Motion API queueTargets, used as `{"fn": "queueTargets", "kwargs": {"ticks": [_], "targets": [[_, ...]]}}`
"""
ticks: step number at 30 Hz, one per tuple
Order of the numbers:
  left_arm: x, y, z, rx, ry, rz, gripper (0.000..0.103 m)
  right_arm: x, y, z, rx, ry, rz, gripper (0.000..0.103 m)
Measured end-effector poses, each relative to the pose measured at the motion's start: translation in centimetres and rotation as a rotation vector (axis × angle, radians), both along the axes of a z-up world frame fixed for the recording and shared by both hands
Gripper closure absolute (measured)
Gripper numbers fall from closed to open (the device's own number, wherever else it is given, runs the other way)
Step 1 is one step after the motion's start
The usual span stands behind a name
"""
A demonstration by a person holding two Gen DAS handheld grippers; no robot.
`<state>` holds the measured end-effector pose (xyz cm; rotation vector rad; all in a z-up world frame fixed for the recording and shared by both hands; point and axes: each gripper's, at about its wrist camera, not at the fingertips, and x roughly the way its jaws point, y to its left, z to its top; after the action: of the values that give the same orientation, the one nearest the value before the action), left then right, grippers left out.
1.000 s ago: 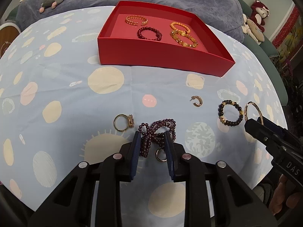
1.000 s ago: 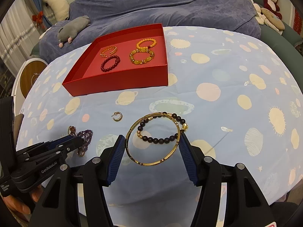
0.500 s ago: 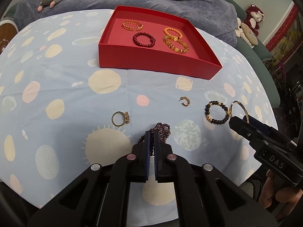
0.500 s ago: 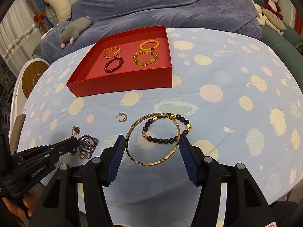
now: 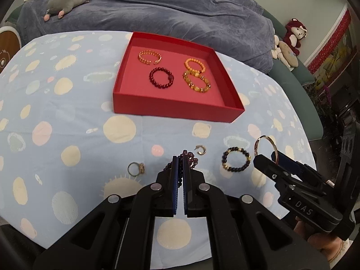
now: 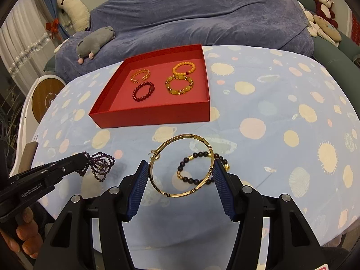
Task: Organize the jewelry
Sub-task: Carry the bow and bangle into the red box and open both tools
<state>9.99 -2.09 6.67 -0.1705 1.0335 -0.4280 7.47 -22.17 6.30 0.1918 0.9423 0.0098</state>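
A red tray (image 5: 175, 110) (image 6: 155, 114) on the spotted blue tablecloth holds several bracelets: a gold cuff, a dark red bead ring, an orange one and an amber one. My left gripper (image 5: 180, 160) is shut on a purple bead necklace (image 5: 191, 158) (image 6: 100, 165) and holds it hanging above the cloth. My right gripper (image 6: 182, 171) is shut on a gold bangle (image 6: 182, 172) (image 5: 266, 145), held above the table. A dark bead bracelet with gold beads (image 5: 236, 162) (image 6: 198, 168), a gold ring (image 5: 136, 168) and a small hoop earring (image 5: 201, 149) lie on the cloth.
A couch under a blue-grey blanket (image 5: 157, 11) with a grey plush toy (image 5: 67, 1) stands behind the table. More plush toys (image 5: 290, 42) sit at the right. A round wooden-topped object (image 6: 45, 96) stands left of the table.
My left gripper has shut on the purple necklace and lifted it off the cloth. My right gripper has risen a little with the gold bangle.
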Motion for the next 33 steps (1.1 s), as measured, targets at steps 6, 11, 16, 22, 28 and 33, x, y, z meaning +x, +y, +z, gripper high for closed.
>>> {"fn": "queueTargets", "kwargs": {"ticks": [6, 11, 16, 22, 28, 33], "targets": [[3.9, -0.2, 2.5, -0.074, -0.025, 0.012, 0.100, 4.0, 0.2, 2.0, 0.012, -0.036, 0.034, 0.047], [7.8, -0.6, 3.5, -0.106, -0.045, 0.026, 0.100, 8.0, 0.7, 2.6, 0.020, -0.050, 0.052, 0.047], [11.0, -1.3, 1.9, -0.094, -0.020, 0.035, 0.100, 11.4, 1.4, 1.1, 0.011, -0.024, 0.066, 0.047], [13.1, -1.6, -1.9, -0.033, 0.030, 0.044, 0.100, 13.5, 1.4, -2.1, 0.008, 0.037, 0.062, 0.047], [13.6, -1.3, -4.1, 0.019, 0.044, 0.042, 0.099, 14.3, 1.5, -4.0, -0.002, 0.071, 0.066, 0.047], [13.4, -1.0, -4.2, 0.049, -0.003, 0.048, 0.097, 14.5, 1.7, -4.3, -0.027, 0.063, 0.071, 0.046]]}}
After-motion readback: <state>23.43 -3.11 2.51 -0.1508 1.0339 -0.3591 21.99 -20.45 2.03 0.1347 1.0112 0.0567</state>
